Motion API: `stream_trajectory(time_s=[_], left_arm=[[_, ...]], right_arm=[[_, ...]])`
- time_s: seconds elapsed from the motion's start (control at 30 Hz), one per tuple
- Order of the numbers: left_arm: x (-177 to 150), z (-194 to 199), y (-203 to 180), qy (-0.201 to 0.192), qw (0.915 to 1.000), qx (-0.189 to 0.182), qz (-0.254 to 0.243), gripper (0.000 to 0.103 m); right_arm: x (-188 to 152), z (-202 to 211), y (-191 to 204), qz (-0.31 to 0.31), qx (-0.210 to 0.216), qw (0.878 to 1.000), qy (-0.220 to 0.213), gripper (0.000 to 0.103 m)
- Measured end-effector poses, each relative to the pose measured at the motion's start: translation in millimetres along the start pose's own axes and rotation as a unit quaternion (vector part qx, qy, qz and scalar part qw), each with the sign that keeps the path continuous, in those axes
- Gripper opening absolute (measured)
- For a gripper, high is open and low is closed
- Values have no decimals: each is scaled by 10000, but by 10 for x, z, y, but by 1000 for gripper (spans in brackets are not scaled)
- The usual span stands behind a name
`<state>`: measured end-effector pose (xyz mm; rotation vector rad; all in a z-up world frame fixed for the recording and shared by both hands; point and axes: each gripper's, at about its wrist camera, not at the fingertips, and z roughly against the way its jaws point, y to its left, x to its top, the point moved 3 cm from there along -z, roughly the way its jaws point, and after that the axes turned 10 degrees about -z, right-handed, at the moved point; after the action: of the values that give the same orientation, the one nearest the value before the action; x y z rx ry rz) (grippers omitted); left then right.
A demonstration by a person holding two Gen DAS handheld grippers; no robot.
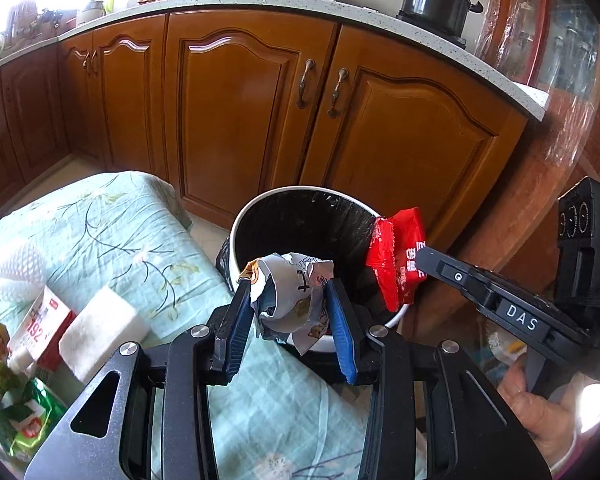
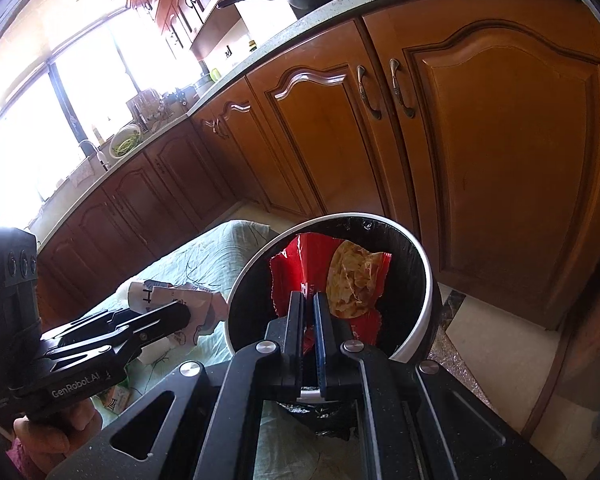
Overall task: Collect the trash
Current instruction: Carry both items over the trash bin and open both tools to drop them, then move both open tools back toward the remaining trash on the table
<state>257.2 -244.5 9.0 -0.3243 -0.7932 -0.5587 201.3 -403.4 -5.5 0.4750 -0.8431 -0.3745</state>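
Note:
A white trash bin (image 1: 236,224) with a black liner stands beside the table, in front of the wooden cabinets; it also shows in the right wrist view (image 2: 428,280). My left gripper (image 1: 290,290) is shut on a crumpled grey-white wrapper (image 1: 292,300) and holds it over the bin's near rim. My right gripper (image 2: 308,296) is shut on a red snack bag (image 2: 352,280) and holds it above the bin's opening. The red bag also shows in the left wrist view (image 1: 398,256), at the bin's right rim.
A table with a green floral cloth (image 1: 112,224) lies left of the bin. On it are a white foam net (image 1: 14,270), a white sponge block (image 1: 100,328), a small carton (image 1: 40,328) and green wrappers (image 1: 24,424). Cabinets (image 1: 260,120) stand behind.

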Motion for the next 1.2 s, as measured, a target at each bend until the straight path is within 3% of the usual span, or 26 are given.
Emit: stream_trajectory(time_s=[0.33, 0.53, 0.57, 0.67, 0.73, 0.9, 1.2], left_arm=[[161, -381, -22, 293, 9995, -8, -138, 37], [211, -545, -49, 457, 9988, 16, -181, 44], [213, -561, -47, 478, 9987, 30, -181, 48], [207, -585, -63, 535, 9985, 22, -137, 61], [204, -568, -71, 494, 9987, 22, -108, 63], [100, -424, -14, 391, 9992, 70, 68, 64], [-309, 18, 94, 219, 9989, 134, 401, 66]], right_arm=[[97, -259, -117, -61, -110, 9996, 246, 5], [96, -315, -188, -147, -138, 9993, 319, 11], [99, -331, -203, -183, -132, 9992, 326, 16], [96, -304, -243, -292, -66, 9992, 261, 44], [85, -264, -264, -341, -24, 9992, 199, 48], [-7, -115, -268, -468, 85, 9989, 21, 86], [-344, 94, -98, -521, 220, 9984, 8, 92]])
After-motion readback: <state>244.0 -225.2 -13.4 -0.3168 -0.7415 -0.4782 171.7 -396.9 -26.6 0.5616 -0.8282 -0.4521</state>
